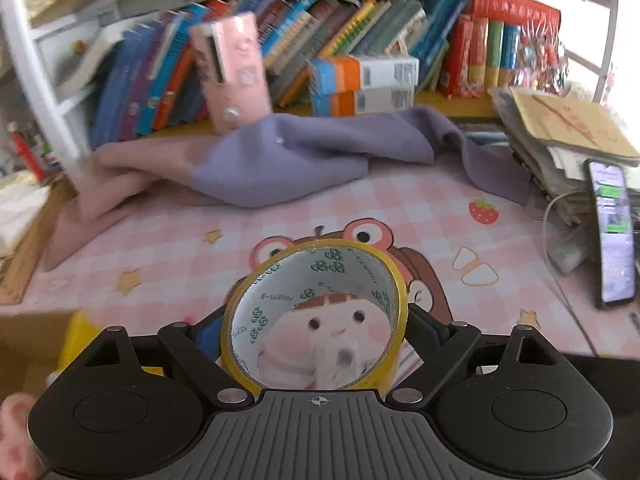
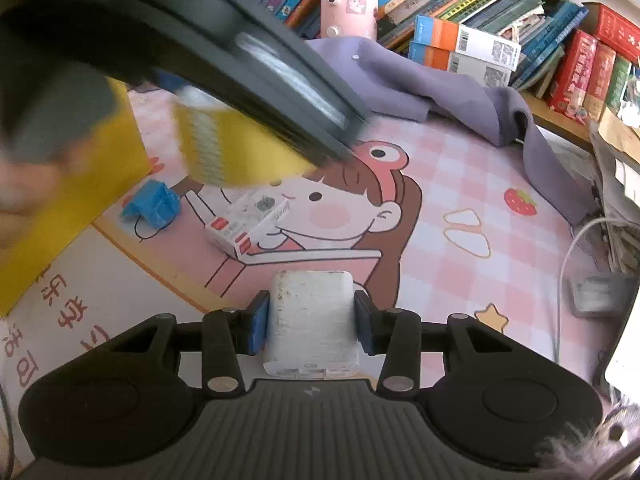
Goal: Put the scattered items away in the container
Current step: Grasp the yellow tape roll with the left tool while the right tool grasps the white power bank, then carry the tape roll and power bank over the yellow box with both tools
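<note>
The right gripper [image 2: 308, 320] has its blue pads against the two long sides of a white power bank [image 2: 310, 316], whose long axis runs straight out along the fingers; it looks gripped. The left gripper [image 1: 316, 332], jaws spread wide, holds a yellow tape roll [image 1: 316, 316] by its outer rim, the hole facing the camera. Farther out on the pink mat lie a small white box [image 2: 244, 226] and a blue wad [image 2: 154, 204], beside the yellow container [image 2: 80, 200] at the left, nearer the left hand.

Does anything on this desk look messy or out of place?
Yes. A purple cloth lies crumpled across the back of the desk mat. A crumpled blue wrapper and a small white box lie loose on the mat, the box askew.
</note>
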A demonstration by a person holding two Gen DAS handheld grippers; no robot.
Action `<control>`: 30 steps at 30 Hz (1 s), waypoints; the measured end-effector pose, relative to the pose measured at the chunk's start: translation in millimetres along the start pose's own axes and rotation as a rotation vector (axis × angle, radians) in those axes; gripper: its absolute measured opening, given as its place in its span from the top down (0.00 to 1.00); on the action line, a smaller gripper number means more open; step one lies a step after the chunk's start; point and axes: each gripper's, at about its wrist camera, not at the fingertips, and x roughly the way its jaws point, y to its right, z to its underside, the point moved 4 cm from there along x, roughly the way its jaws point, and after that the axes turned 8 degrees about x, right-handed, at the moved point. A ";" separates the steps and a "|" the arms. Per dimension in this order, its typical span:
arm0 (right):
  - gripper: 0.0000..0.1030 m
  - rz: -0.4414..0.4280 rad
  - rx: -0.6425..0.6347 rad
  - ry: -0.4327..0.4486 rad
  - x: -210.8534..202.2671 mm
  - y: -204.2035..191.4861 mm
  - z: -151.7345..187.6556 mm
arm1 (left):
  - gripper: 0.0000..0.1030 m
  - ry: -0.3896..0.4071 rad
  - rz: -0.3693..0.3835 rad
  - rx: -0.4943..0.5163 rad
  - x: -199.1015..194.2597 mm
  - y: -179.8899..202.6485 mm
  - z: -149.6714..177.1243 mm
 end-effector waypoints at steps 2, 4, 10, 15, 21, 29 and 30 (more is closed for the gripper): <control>0.60 -0.005 0.008 0.003 -5.2 -0.3 0.8 | 0.13 0.001 -0.006 -0.021 -18.7 -7.3 9.2; 0.60 -0.011 0.013 0.004 -10.7 -2.4 1.5 | 0.13 0.000 -0.001 -0.048 -37.4 -12.3 21.2; 0.60 -0.020 0.011 0.023 -34.7 -11.3 4.1 | 0.13 0.000 0.024 -0.083 -79.2 -8.6 60.4; 0.60 -0.019 0.004 0.025 -55.7 -20.8 10.8 | 0.13 0.016 0.049 -0.099 -100.8 -3.1 84.2; 0.60 -0.002 -0.005 0.051 -85.1 -39.6 22.0 | 0.13 0.070 0.080 -0.091 -125.4 -4.1 106.0; 0.60 0.059 0.024 0.105 -124.7 -63.2 31.9 | 0.13 0.143 0.125 -0.091 -157.2 -16.3 136.4; 0.60 0.068 0.027 0.109 -128.8 -67.2 34.3 | 0.13 0.154 0.129 -0.087 -162.0 -18.9 140.4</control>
